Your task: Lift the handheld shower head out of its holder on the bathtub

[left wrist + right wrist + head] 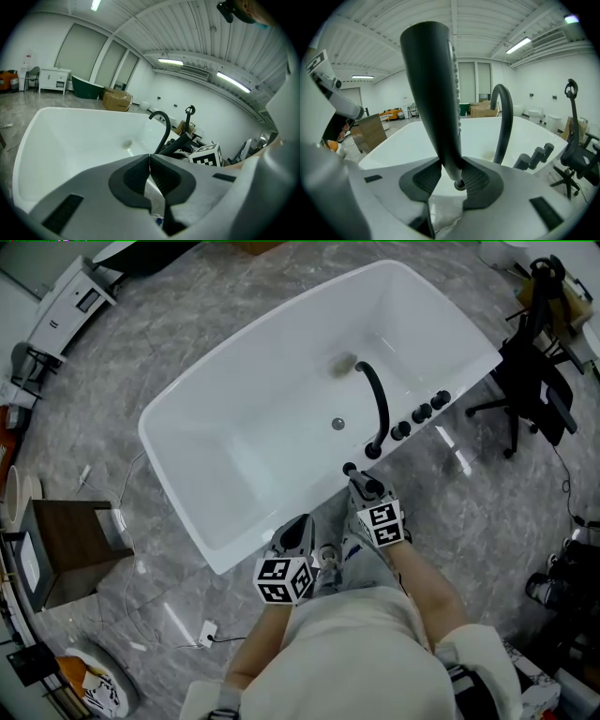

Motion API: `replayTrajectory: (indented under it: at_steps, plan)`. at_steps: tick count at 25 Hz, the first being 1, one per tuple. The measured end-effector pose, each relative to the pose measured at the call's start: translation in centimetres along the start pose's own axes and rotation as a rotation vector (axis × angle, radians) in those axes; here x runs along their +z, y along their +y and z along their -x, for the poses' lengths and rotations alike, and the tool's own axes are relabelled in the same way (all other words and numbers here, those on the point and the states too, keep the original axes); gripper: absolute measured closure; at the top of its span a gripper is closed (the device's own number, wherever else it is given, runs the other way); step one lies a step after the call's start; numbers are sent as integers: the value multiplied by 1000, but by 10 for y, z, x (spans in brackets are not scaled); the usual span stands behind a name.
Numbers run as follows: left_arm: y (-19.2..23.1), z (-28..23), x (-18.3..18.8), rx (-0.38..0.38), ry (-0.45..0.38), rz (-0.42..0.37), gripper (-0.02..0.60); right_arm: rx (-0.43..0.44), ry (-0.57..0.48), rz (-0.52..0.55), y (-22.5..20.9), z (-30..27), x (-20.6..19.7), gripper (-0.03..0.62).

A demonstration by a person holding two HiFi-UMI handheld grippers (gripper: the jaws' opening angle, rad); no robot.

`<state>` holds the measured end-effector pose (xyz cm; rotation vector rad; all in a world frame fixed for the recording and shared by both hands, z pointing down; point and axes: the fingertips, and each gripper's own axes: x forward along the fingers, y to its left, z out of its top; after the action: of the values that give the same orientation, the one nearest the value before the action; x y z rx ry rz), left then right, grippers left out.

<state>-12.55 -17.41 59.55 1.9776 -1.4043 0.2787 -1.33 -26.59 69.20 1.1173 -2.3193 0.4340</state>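
R gripper (457,177) had the shower head (433,89) clamped at the bathtub's (234,460) 5 o'clock rim; looked lifted clear, job nearly done. L gripper (150,172) closed, empty.

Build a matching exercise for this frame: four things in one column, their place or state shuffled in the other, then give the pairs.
Things:
1. shower head
2. left gripper
3. faucet spout
4. brown cabinet

Place or state:
A. shut and empty
B. arches over the white bathtub
C. clamped in the right gripper
D. stands on the floor beside the bathtub

Pairs: 1-C, 2-A, 3-B, 4-D.
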Motion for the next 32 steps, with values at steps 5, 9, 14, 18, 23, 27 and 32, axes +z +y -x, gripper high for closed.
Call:
replayTrajectory:
  at_steps: [5, 9, 14, 18, 23, 27, 32]
  plan:
    - [-6, 12, 0, -19, -16, -12, 560, -13, -48, 4, 8, 22, 13, 451]
    - [-10, 20, 2, -31, -29, -21, 560, -25, -86, 1, 16, 40, 25, 451]
    - [-19, 28, 2, -52, -48, -39, 560, -37, -147, -4, 23, 66, 37, 451]
    - [-26, 38, 0, -66, -55, -48, 560, -44, -194, -3, 30, 88, 51, 451]
    - [-39, 51, -8, -95, -54, -74, 560, -62, -255, -9, 35, 118, 64, 451]
    - [-47, 59, -14, -128, -49, -118, 560, -78, -312, -12, 41, 143, 75, 451]
    - [-52, 68, -15, -147, -62, -169, 560, -96, -378, -15, 51, 174, 92, 453]
